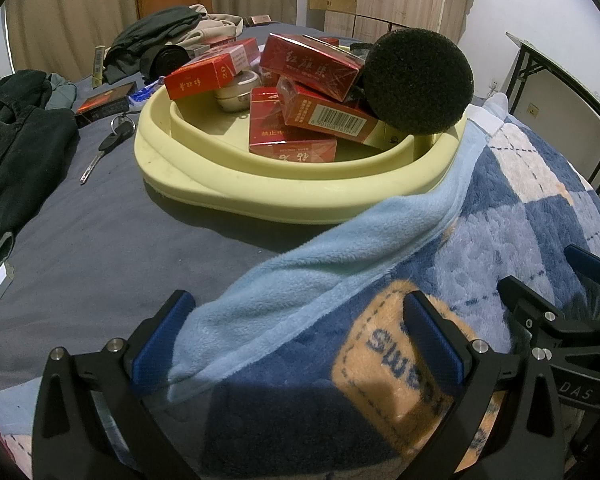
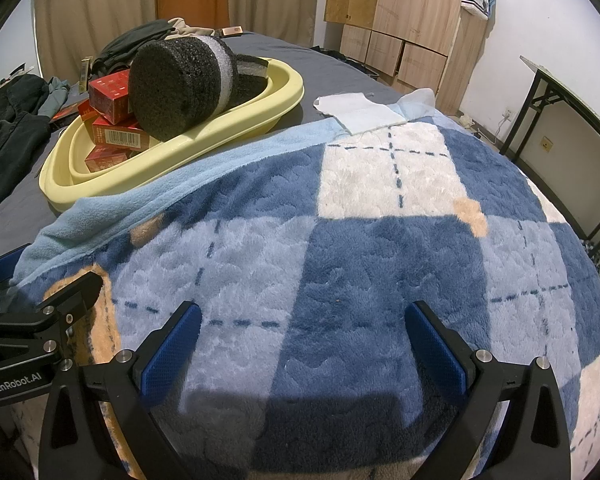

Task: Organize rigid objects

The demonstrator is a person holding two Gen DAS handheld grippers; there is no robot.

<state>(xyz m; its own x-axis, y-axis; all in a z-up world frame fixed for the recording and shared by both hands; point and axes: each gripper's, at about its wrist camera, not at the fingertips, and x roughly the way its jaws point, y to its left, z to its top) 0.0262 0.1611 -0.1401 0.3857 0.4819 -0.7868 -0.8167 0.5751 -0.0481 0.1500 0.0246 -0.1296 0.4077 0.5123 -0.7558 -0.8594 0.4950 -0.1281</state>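
You've got a checked blue fleece blanket (image 2: 340, 240) over the grey bed sheet (image 1: 100, 240) — dark clothes (image 1: 16, 148) heaped left, wooden wardrobe (image 2: 404, 12) behind, folding table (image 2: 572, 92) right.

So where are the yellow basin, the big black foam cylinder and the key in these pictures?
Yellow basin (image 1: 236, 196): left wrist view, on its bare front rim.
Black foam cylinder (image 2: 172, 88): right wrist view, on its round dark end face.
Key (image 1: 110, 143): left wrist view, on its black head, lying on the grey sheet.
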